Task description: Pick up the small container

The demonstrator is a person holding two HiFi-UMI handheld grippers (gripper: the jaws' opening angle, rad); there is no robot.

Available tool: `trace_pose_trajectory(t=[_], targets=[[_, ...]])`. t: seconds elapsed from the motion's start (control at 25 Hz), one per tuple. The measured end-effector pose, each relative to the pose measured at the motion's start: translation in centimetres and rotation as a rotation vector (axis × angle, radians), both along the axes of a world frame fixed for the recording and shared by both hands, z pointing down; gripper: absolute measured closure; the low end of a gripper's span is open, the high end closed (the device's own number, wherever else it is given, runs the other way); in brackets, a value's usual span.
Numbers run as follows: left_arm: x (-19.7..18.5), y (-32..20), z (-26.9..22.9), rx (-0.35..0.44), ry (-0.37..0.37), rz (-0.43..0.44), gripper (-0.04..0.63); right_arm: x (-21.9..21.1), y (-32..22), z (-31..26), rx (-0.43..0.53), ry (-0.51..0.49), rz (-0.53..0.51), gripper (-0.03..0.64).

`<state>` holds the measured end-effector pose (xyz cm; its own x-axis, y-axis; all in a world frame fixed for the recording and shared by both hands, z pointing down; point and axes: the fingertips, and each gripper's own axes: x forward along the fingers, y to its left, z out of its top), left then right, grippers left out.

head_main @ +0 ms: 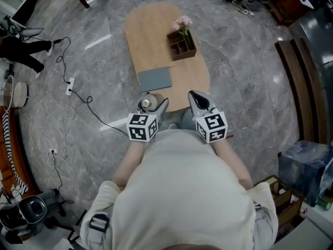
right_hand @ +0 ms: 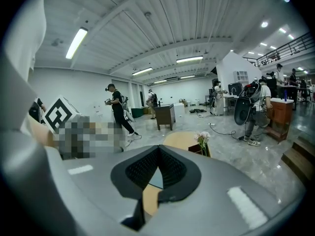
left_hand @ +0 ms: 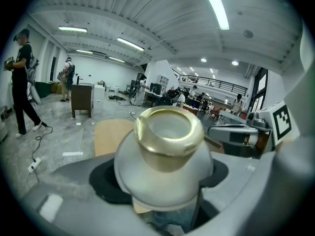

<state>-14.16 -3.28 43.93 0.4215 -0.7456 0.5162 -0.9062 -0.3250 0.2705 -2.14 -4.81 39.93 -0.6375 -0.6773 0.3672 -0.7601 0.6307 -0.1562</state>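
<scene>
The small container (left_hand: 165, 166) is a round pale jar with a gold rim (left_hand: 169, 132). It sits between the jaws of my left gripper (left_hand: 165, 186), which is shut on its body and hides its base. In the head view the container (head_main: 147, 102) is over the near end of the wooden table (head_main: 151, 30), with the left gripper (head_main: 156, 108) around it. My right gripper (head_main: 196, 101) hovers just to its right. In the right gripper view that gripper (right_hand: 156, 173) is shut, its black pads meeting with nothing between them.
A grey pad (head_main: 155, 79) lies on the table just beyond the grippers. A wooden organiser box (head_main: 181, 46) with pink flowers (head_main: 183, 22) stands farther back. Cables and a power strip (head_main: 68, 86) run over the marble floor at left. People stand in the hall behind.
</scene>
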Motion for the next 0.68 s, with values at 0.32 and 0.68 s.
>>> trace_pose_trajectory(t=[0.32, 0.68], targets=[[-0.74, 0.05, 0.48, -0.005, 0.002, -0.009, 0.241, -0.71, 0.02, 0.24, -0.002, -0.005, -0.005, 0.62], [-0.95, -0.25, 0.85, -0.002, 0.002, -0.012, 0.241, -0.74, -0.27, 0.91, -0.009, -0.001, -0.004, 0.62]])
